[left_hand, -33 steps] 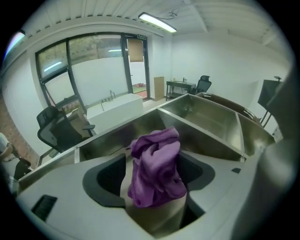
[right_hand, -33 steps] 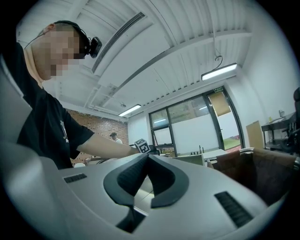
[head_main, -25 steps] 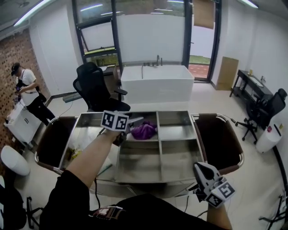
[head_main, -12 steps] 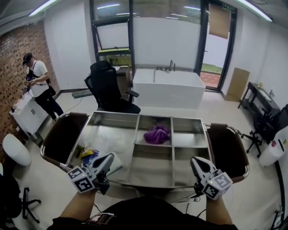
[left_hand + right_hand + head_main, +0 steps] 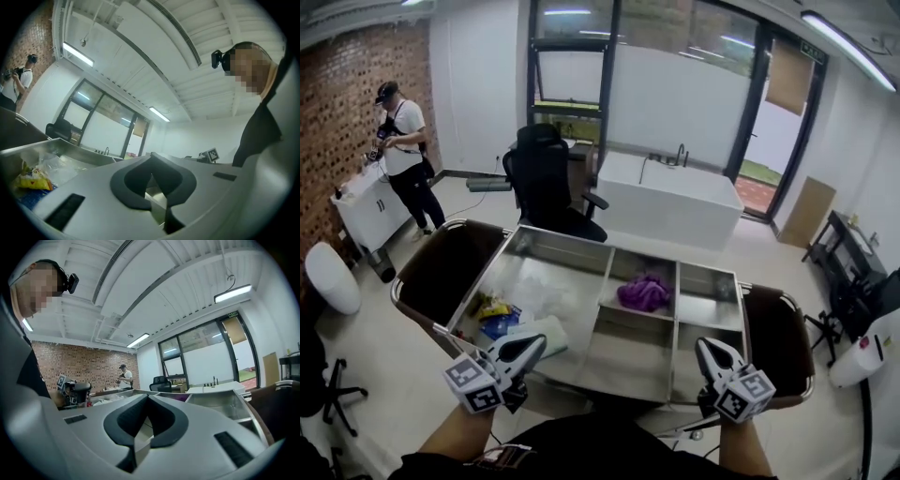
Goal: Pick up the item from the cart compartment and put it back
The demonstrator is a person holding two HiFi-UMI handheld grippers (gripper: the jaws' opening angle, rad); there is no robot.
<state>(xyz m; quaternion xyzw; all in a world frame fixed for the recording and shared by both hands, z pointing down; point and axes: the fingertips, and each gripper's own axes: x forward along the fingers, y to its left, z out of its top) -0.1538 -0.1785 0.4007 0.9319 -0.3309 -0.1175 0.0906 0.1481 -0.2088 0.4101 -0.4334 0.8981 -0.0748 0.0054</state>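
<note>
L gripper [image 5: 533, 346] & R gripper [image 5: 706, 350] both closed, empty, at cart [image 5: 567, 244] front edge; purple cloth [image 5: 645, 292] in rear mid compartment.

There's the purple cloth [image 5: 644, 292], crumpled in a soft heap, lying in the middle far compartment of the steel cart [image 5: 562, 236].

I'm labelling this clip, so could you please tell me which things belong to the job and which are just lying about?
Job: purple cloth, in the middle rear compartment of the cart; left tongs and right tongs, both shut, empty.
Lying about: snack packets and clear bag in the left compartment; office chair; white counter.
</note>
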